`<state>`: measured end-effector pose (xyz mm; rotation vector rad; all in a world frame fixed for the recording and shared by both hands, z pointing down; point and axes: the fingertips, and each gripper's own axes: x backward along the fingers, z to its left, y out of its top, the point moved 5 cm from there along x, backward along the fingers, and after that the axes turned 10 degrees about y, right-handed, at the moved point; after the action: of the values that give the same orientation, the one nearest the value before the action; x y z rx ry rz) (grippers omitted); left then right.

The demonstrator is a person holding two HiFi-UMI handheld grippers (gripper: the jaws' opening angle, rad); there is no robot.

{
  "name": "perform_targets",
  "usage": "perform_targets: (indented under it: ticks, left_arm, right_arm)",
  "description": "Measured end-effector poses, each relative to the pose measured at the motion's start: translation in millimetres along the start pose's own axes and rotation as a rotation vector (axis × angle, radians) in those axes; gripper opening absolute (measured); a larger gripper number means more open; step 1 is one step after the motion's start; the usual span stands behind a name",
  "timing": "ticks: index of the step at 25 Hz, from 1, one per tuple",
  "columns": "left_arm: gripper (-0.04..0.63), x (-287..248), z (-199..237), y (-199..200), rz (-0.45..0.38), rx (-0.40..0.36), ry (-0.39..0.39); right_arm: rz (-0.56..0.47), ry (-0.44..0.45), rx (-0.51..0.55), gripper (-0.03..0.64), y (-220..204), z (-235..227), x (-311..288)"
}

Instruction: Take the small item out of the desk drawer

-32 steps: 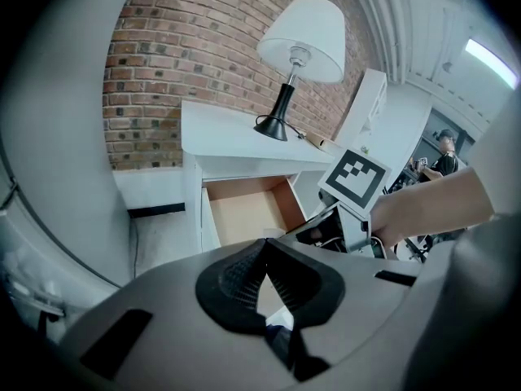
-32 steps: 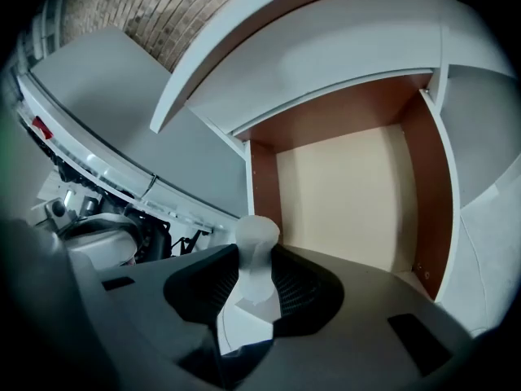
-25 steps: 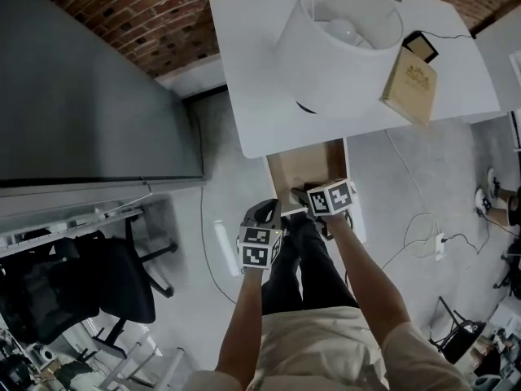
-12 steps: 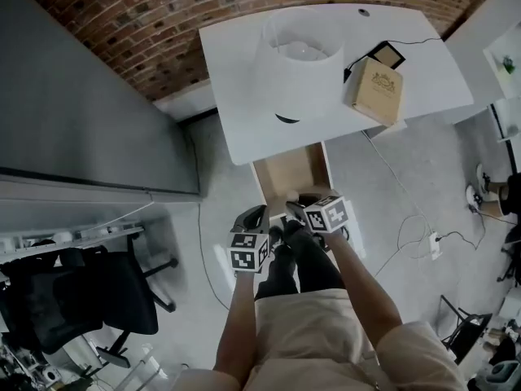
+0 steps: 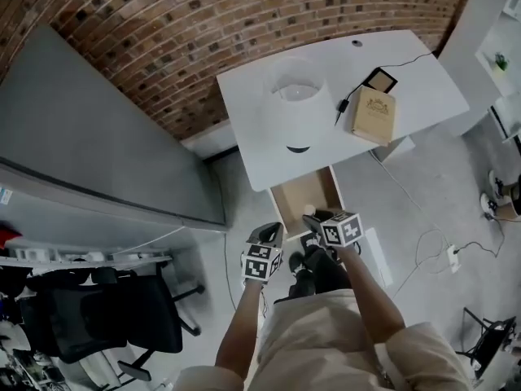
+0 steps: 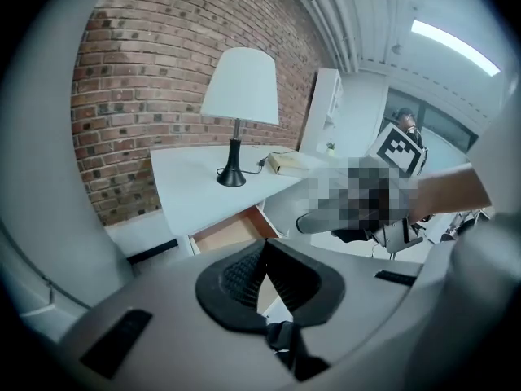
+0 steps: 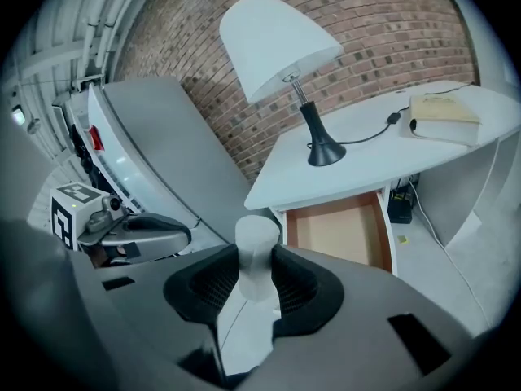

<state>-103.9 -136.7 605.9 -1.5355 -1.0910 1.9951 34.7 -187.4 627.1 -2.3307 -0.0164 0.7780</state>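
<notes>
Counts:
- One white desk.
- One lamp on it.
- One tan book (might be a box, can't tell).
- One small black-framed flat item beside the book.
- One drawer, open.
- Two grippers: left gripper and right gripper.
- Two marker cubes, one per gripper.
- One white cylinder.
- One black office chair.
- One power strip on the floor.

The person is backing away: the right gripper, carrying the white cylinder, and the left gripper are withdrawing from the open drawer toward 6 o'clock, and the desk is receding toward 12 o'clock
</notes>
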Motion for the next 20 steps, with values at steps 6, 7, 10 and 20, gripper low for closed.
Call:
perform_targets:
  ticks: [6,7,10,20]
  left_arm:
    - [0.017,6.5,-1.5,24.3,-0.007,0.069,0.056]
    - [0.017,6.4,-2.7,27.9,-0.006,0.083,0.064]
    - [0.017,10.5,-5.2,38.5,-0.026,0.133,0.072]
    - [0.017,20.7,2.4,46.3,-0.087,0.151,0.078]
  right_arm:
    - [-0.072,-0.03,-0.011,0.149,30.2,8.0,13.7]
    - [-0.084,-0.037,-0.01,0.149,33.4,10.4,16.1]
    - [-0.111,-0.049,-0.005,0.149,37.4,20.2,19.8]
    - [-0.162,-0.108,0.086,0.149,32.9,35.8,34.5]
